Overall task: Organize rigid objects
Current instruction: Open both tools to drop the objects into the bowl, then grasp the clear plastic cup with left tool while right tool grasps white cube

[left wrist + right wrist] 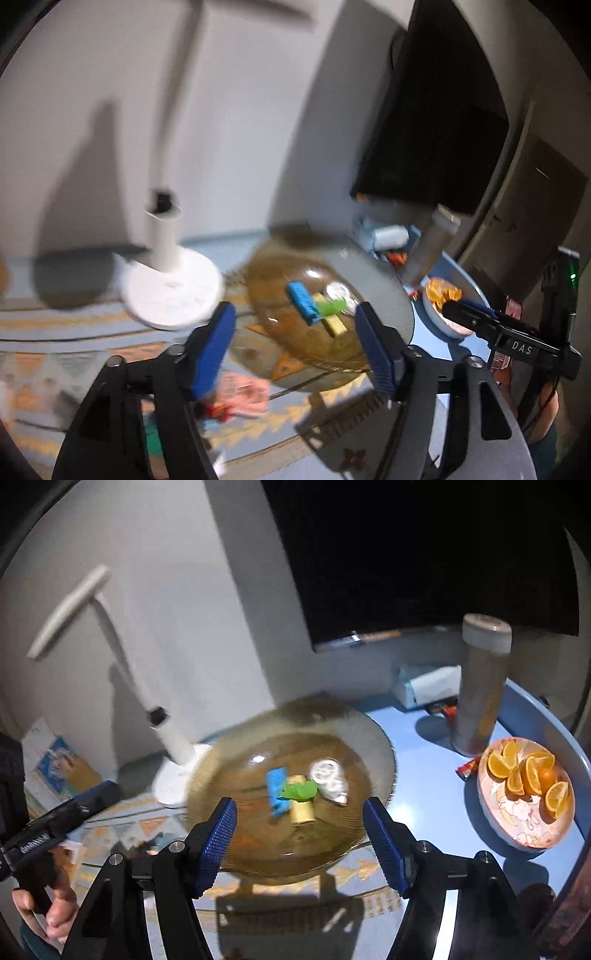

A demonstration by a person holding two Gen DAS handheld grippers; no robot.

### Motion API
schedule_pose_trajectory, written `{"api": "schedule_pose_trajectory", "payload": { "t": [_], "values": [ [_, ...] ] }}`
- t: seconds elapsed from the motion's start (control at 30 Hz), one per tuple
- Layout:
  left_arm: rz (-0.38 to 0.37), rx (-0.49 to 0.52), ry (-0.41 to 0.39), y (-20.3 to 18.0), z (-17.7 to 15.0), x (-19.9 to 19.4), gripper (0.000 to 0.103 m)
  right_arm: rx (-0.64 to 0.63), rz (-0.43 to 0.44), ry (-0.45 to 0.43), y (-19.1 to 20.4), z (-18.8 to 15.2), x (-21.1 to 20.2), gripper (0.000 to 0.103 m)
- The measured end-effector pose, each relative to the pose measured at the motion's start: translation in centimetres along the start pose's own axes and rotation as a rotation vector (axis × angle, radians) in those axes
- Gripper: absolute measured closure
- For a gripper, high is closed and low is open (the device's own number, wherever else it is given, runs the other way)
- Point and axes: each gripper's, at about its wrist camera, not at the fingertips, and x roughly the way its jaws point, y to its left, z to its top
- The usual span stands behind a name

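An amber glass plate (388, 291) (236, 764) sits on the table just ahead of both grippers. On it lie a blue piece (303, 302) (277, 786), a yellow block (334, 325) (303, 812), a green piece (330, 307) (299, 792) and a silver foil-wrapped item (338, 291) (328, 779). My left gripper (295, 350) is open near the plate's front rim, with nothing between its blue pads. My right gripper (299, 834) is also open and empty at that rim. A hand holds the left gripper (92, 797) at the left of the right wrist view.
A white desk lamp (173, 291) (173, 779) stands left of the plate. To the right, a blue tray (424, 738) carries a tall cylinder (480, 686), a bowl of orange slices (524, 794) and a tissue pack (424, 686). A pink packet (243, 395) lies on the patterned cloth.
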Motion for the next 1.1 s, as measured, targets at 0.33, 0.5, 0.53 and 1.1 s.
{"api": "schedule_pose_trajectory", "payload": {
  "t": [0.33,0.5,0.53,1.1],
  "values": [
    [0.196,-0.073,-0.243,6.8,-2.5,-16.8,0.000,-0.113,0.180,-0.043,9.8,-4.3,-4.1,0.021],
    [0.372,-0.095,-0.202,12.2,-6.1,-16.0,0.000,-0.151,0.193,-0.024,12.8,-8.7,-1.2,0.011],
    [0.394,-0.125,-0.176,13.4,-6.9,-15.1,0.000,-0.175,0.178,-0.007,13.5,-9.9,0.0,0.011],
    [0.354,-0.341,0.172,19.8,-12.2,-3.3,0.017,-0.277,0.089,0.396,17.9,-15.1,9.5,0.027]
  ]
}}
